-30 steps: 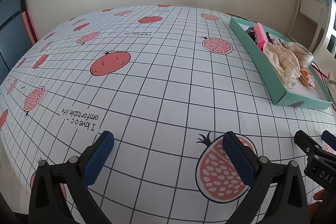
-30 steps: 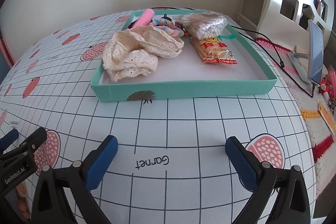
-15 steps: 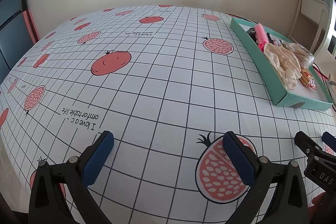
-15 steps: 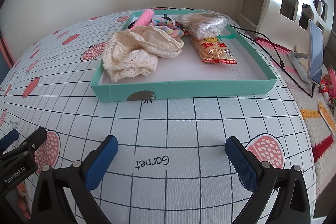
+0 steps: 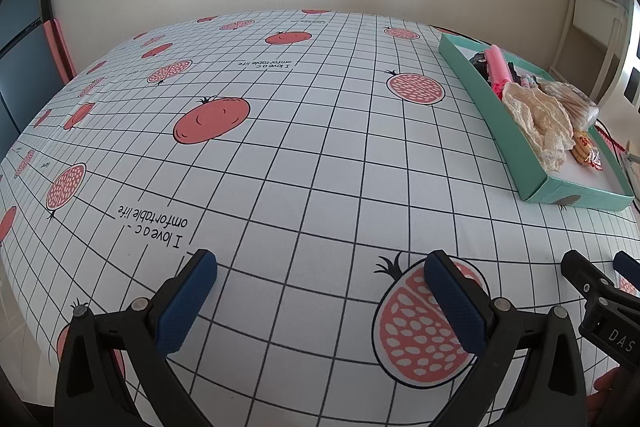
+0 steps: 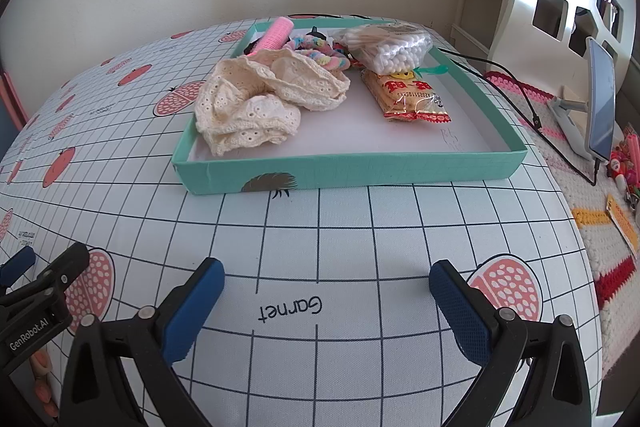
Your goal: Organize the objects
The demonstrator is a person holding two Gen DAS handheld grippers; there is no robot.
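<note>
**A:** so where are we with the tidying? Both of ours look idle. The left gripper (image 5: 320, 277) is spread wide with nothing between its blue pads, hovering over bare grid-print tablecloth (image 5: 304, 147), and the right gripper (image 6: 326, 285) is just as released and empty, sitting near the shallow teal cardboard tray (image 6: 348, 173).

**B:** yeah, we'd guess we're at the tail end or between picks. Everything loose is in the tray: cream lace scrunchie (image 6: 260, 99), pink foam hair roller (image 6: 274, 34), pastel knit hair tie (image 6: 316, 49), clear bag of cotton swabs (image 6: 390, 47), orange snack packet (image 6: 408, 93). We can't spot anything left out on the cloth.

**A:** next move then?

**B:** if anything, straightening stuff inside the tray. The near right part of its floor is bare, so there's room. Left side of the table is wide open. Watch the right edge though: the black cable (image 6: 516, 87) and propped phone (image 6: 602, 103) sit just past the tray's right wall.
</note>
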